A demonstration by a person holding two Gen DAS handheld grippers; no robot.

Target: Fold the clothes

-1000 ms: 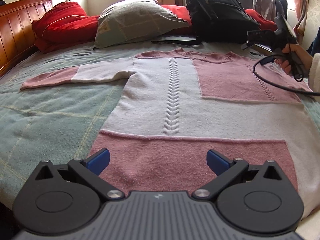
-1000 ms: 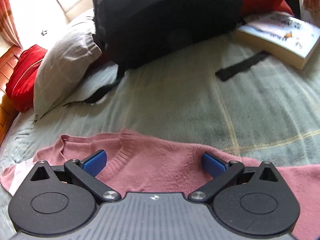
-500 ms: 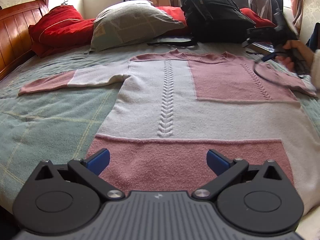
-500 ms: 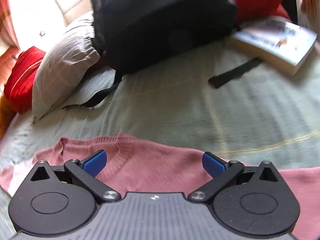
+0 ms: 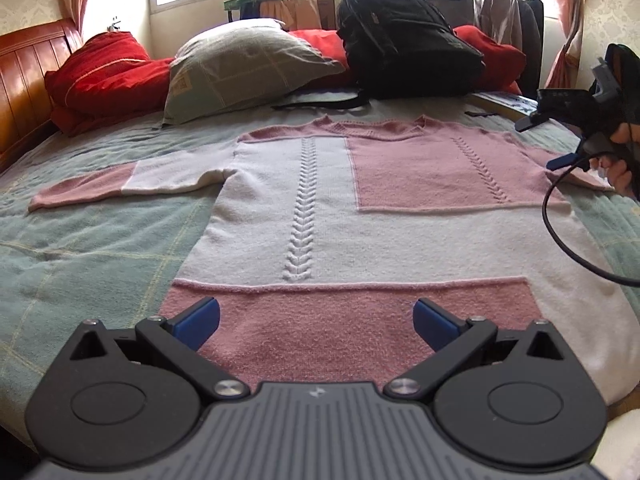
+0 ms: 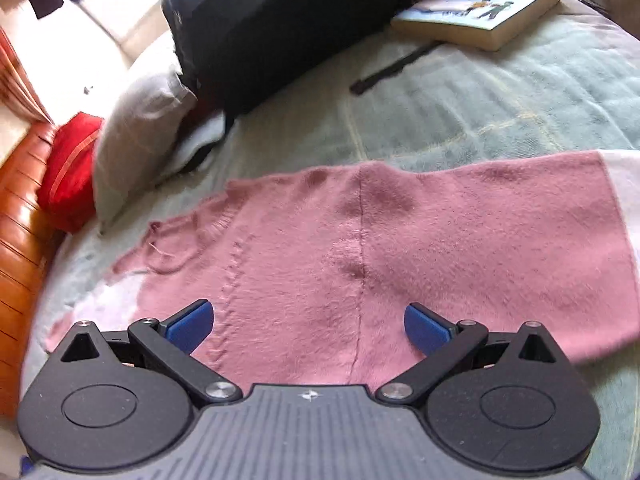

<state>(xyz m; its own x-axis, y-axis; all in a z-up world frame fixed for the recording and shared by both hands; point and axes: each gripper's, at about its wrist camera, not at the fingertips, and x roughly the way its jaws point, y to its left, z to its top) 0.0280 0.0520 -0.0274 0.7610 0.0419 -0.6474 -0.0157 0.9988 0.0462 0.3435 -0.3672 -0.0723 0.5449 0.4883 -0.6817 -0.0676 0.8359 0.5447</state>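
A: Sweater (image 5: 320,216) first: pink and white knit, spread flat on its back across the green checked bedspread (image 5: 92,248), hem nearest the left wrist camera, neckline toward the pillows.

B: Any fold in it?

A: None that I can see. Going left to right: the left sleeve (image 5: 120,178) lies straight out to the side, the body is flat with the cable stitch running up the middle, and the right sleeve (image 6: 500,240) stretches out toward the bed's right edge. So I judge the task is at its very start.

B: And the tools?

A: The left hand-held gripper (image 5: 316,320) hovers over the pink hem band with its blue pads spread wide, nothing between them. The right hand-held gripper (image 6: 308,322) is above the pink shoulder and sleeve seam, pads also spread apart and empty; the left view shows it from outside, in a person's hand (image 5: 618,160) beside that sleeve.

B: What is left, then?

A: Everything, I would say: both sleeves brought in over the body, then the body folded. The gray pillow (image 5: 244,68), black backpack (image 5: 404,44) and book (image 6: 480,8) sit beyond the neckline, clear of the sweater.
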